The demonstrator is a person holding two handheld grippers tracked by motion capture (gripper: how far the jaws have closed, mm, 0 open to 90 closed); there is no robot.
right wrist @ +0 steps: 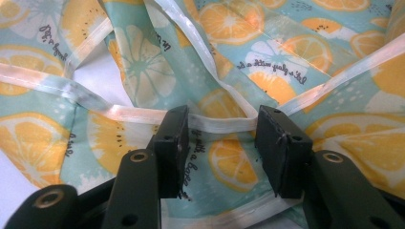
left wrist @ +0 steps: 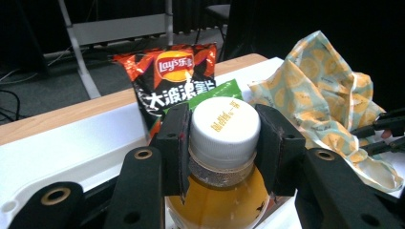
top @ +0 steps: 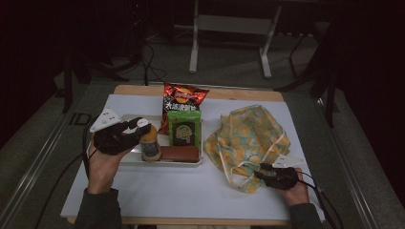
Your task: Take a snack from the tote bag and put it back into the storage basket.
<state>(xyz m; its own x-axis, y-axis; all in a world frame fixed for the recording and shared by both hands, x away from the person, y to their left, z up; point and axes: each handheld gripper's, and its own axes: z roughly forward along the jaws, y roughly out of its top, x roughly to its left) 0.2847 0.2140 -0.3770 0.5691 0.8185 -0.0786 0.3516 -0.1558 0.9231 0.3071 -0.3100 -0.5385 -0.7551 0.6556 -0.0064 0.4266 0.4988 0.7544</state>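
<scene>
Your left gripper [left wrist: 224, 143] clamps the bottle [left wrist: 224, 191] at the neck, under its white cap [left wrist: 225, 128]; the bottle stands in the tray [top: 125, 161] at 9 o'clock from the green pack [top: 184, 130], and its lower body is cut off in the left gripper view. Your right gripper [right wrist: 222, 143] has jaws apart over the bag [right wrist: 267, 57], astride a white strap [right wrist: 215, 123]; whether they touch the cloth is hard to tell. The chips [left wrist: 174, 76] are half hidden behind the bottle.
</scene>
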